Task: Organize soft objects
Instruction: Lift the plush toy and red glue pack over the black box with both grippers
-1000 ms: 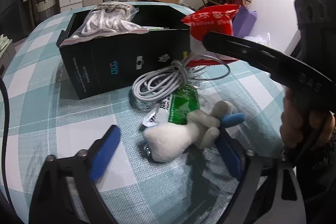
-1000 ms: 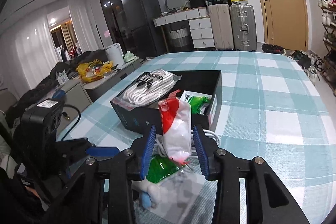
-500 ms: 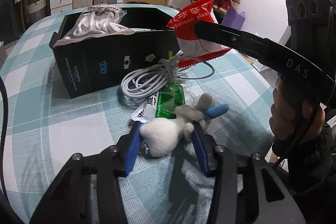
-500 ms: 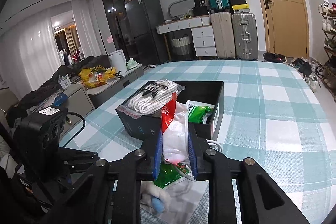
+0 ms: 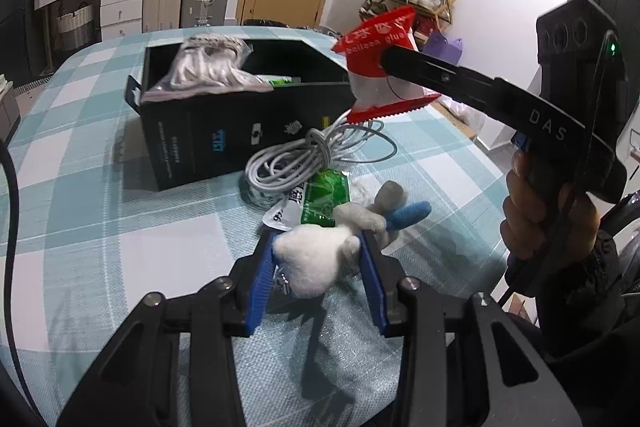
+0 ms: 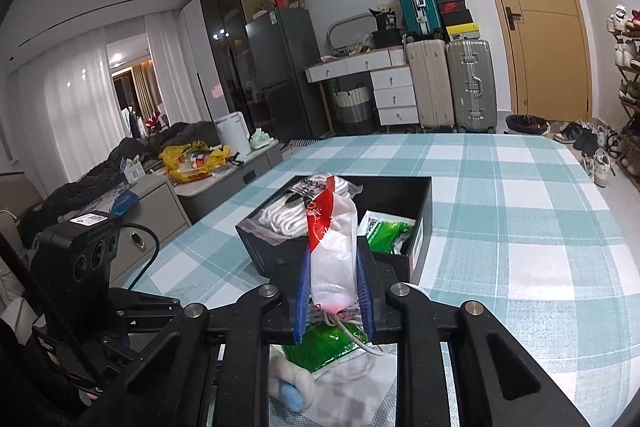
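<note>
Checked teal tablecloth covers the table (image 5: 100, 219); left tool (image 5: 318, 259) is closed on the white plush toy (image 5: 316, 259) beside the black cardboard box (image 5: 224, 131), right tool (image 6: 332, 287) grips the red-white plastic packet (image 6: 332, 247) above it. Packet may slip, being slick

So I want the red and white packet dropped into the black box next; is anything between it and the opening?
Nothing visible blocks it. The red and white packet, held in the right gripper, hangs above the near wall of the black box. Inside, the bagged white rope fills the left, a green packet the right.
</note>
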### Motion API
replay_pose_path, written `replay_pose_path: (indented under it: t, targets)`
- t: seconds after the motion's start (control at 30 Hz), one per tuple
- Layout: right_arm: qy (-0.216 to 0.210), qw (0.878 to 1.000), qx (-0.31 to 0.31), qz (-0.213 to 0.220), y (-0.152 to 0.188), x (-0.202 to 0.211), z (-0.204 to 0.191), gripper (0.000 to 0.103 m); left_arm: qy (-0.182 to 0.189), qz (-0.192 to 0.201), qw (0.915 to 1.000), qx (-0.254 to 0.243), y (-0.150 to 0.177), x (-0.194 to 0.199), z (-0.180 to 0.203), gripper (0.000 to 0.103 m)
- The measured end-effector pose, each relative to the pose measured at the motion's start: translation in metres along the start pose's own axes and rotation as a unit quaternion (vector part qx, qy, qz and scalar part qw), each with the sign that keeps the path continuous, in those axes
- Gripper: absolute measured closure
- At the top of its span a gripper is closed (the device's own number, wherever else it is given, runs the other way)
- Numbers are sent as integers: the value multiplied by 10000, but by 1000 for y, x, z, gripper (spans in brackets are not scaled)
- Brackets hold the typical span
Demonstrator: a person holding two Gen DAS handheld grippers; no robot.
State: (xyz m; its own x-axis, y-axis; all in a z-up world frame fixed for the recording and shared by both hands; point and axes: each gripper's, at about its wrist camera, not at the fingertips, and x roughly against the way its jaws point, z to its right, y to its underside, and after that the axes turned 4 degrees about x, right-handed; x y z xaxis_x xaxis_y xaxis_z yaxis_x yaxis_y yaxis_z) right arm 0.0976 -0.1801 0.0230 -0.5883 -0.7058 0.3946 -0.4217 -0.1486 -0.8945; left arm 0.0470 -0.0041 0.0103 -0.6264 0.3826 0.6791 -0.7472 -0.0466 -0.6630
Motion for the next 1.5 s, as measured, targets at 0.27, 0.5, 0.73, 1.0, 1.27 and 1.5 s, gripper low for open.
replay_pose_path:
  t: [0.27,0.5,0.73,1.0,1.27,1.5]
  targets:
    - [4,9998,-10,211,-5,9,-3,82,-1,477,9988,105,-10,28,-4,64]
    - [62,9993,-36,355,-9,16,-6,82,-174,900,9955,241,-27,48,-12,63]
    - [164,9987,-122,466,-14,22,-4,82,-432,1161,9918,305,-45,52,-20,63]
    - [209,9987,-257,375,-19,15,0,82,-610,1370,9880,363,-68,51,-29,63]
    - [286,9988,-301,273,-27,5,5,82,-839,1500,9835,573,-88,41,-47,63]
    - [363,9986,-348,188,-35,-9,12,82,-976,1500,9811,739,-101,26,-65,63]
